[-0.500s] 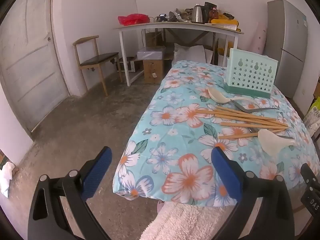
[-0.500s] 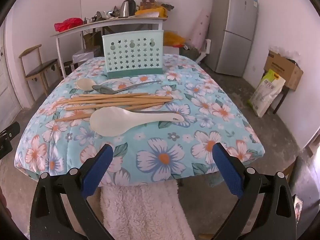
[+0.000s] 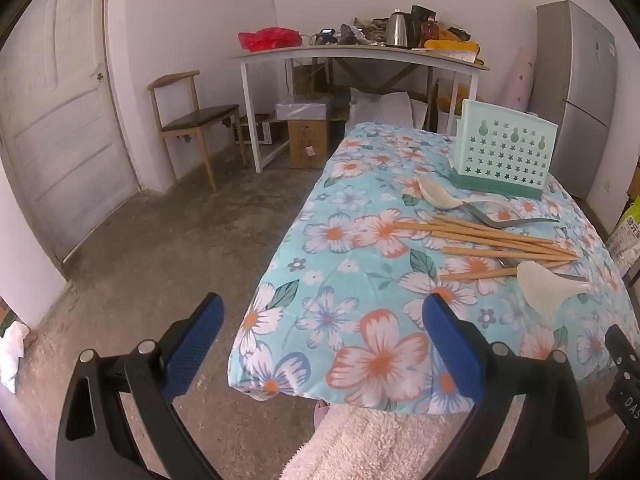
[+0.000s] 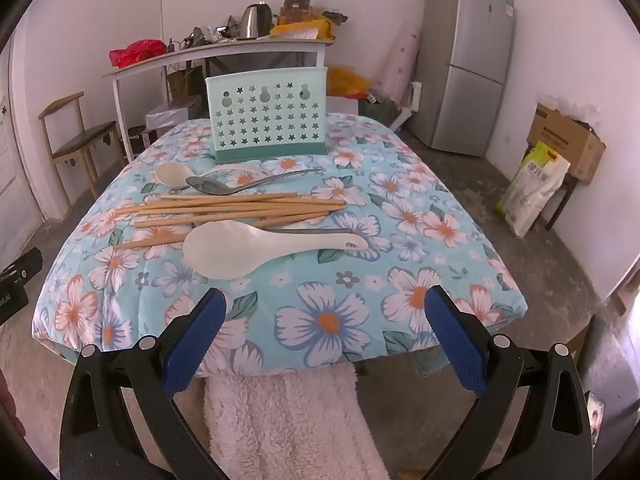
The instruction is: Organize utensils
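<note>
On the floral tablecloth (image 4: 328,320) lie a large white rice paddle (image 4: 256,248), several wooden chopsticks (image 4: 240,210), a metal spoon (image 4: 240,184) and a small white spoon (image 4: 172,174). A mint-green perforated utensil holder (image 4: 266,116) stands upright behind them. My right gripper (image 4: 324,332) is open and empty, at the table's near edge in front of the paddle. My left gripper (image 3: 322,340) is open and empty, at the table's near left corner. In the left wrist view the paddle (image 3: 544,288), chopsticks (image 3: 492,240) and holder (image 3: 504,152) sit to the right.
A pink fluffy cloth (image 4: 288,420) hangs below the table's near edge. A grey fridge (image 4: 464,60) stands at the back right. A cluttered white desk (image 3: 360,52) and a wooden chair (image 3: 192,120) stand behind. A bag (image 4: 532,188) and a cardboard box (image 4: 564,140) sit to the right.
Both views have shifted only slightly. The utensils lie as before and both grippers stay open.
</note>
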### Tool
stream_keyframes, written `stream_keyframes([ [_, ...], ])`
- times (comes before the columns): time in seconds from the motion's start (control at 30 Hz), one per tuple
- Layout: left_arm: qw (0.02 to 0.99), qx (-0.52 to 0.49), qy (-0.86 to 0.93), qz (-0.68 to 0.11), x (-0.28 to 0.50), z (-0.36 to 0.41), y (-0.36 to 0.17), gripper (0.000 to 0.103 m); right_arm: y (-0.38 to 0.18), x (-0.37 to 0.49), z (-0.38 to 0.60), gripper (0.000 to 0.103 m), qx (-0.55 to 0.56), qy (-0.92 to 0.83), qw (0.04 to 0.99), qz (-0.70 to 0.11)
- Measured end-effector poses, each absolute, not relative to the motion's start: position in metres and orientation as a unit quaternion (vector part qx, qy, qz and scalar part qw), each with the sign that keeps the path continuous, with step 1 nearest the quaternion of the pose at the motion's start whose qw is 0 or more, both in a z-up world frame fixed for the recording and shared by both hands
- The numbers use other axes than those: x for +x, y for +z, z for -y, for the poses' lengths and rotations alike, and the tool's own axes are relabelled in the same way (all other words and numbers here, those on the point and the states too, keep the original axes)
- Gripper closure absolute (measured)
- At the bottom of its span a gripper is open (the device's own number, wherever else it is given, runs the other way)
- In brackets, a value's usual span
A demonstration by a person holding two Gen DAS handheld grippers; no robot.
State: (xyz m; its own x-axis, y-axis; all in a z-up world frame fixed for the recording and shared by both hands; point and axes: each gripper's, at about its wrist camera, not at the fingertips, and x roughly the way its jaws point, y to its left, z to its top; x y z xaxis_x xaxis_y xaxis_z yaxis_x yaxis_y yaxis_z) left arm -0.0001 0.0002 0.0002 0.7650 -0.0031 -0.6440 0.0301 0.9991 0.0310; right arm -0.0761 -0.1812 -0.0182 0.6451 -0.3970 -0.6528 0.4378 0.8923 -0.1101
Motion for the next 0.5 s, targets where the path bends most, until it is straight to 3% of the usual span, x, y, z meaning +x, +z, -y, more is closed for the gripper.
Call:
stream_keyframes([
  [0.5, 0.939, 0.018, -0.008, -0.343, 0.0, -0.0002, 0.0004, 0.006, -0.0162, -0.0785, 0.1807, 0.008, 0.027, -0.231, 0.907, -0.352],
])
